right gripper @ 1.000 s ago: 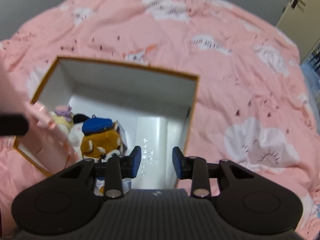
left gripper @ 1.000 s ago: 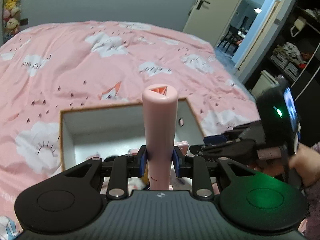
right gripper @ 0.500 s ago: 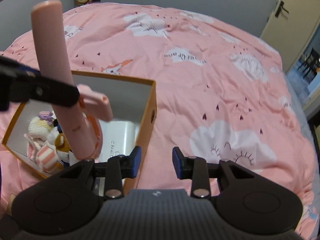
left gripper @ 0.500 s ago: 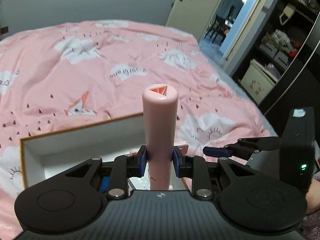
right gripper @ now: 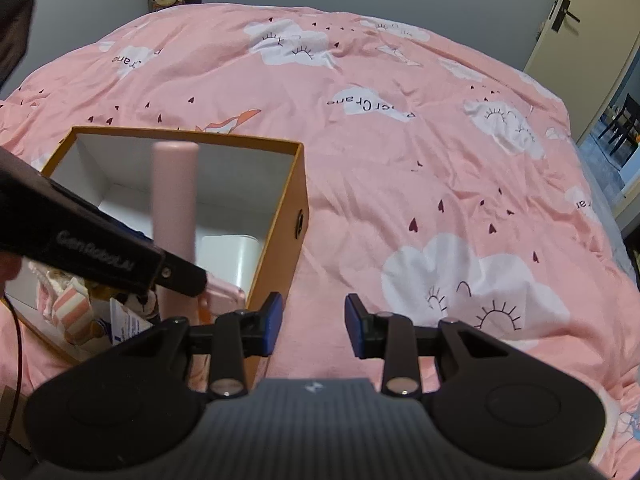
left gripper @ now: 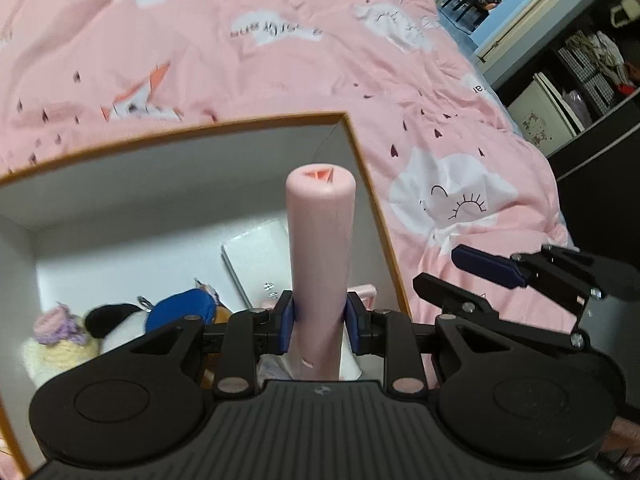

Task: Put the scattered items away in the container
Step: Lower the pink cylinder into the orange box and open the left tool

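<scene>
A pink tube [left gripper: 320, 248] stands upright at frame centre, over an open orange-edged box [left gripper: 372, 200] holding soft toys [left gripper: 120, 324].

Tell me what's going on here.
A person is tidying toys on a pink bed into an orange box. The left gripper has its jaws shut on a pink tube, held upright over the box. Plush toys and a white case already lie inside. The right gripper hangs open and empty beside the box.

Box [right gripper: 280, 216] on the bed [right gripper: 400, 140] — plush toys [left gripper: 120, 320] inside; right tongs [right gripper: 314, 324] just beside it
</scene>
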`<action>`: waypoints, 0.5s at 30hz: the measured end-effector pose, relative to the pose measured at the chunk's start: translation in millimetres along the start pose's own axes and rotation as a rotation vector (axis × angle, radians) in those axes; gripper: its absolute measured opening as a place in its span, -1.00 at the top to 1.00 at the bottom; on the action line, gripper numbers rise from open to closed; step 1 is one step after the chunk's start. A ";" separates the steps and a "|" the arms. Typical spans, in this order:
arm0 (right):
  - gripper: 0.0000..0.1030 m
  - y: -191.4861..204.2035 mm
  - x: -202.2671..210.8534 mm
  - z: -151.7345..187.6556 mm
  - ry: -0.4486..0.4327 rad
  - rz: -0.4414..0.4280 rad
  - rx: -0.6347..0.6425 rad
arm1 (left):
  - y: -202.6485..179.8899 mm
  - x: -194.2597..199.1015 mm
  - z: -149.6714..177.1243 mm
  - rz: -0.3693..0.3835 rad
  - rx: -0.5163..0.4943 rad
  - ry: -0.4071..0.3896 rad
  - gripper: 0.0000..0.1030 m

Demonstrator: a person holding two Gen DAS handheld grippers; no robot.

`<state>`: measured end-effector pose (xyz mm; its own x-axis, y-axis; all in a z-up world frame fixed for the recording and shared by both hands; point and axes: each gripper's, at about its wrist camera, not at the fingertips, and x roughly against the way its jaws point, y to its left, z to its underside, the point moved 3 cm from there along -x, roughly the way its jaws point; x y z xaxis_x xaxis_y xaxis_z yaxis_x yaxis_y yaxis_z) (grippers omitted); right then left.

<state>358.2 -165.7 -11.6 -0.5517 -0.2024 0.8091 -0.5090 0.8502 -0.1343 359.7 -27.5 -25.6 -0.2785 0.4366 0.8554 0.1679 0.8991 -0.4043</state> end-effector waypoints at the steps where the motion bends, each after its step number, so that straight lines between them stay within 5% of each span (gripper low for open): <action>1: 0.30 -0.1 -1.6 0.4 0.003 0.000 0.000 | 2.7 -3.8 -1.3 0.007 0.013 0.009 0.41; 15: 0.29 1.1 -19.8 4.2 0.038 -0.049 -0.019 | 20.2 -34.6 -11.2 -0.054 0.091 0.021 0.36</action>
<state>365.8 -162.8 -30.2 -0.5012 -0.2257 0.8354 -0.5218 0.8489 -0.0837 383.3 -24.8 -59.8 -0.2647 0.3876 0.8830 0.0663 0.9208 -0.3844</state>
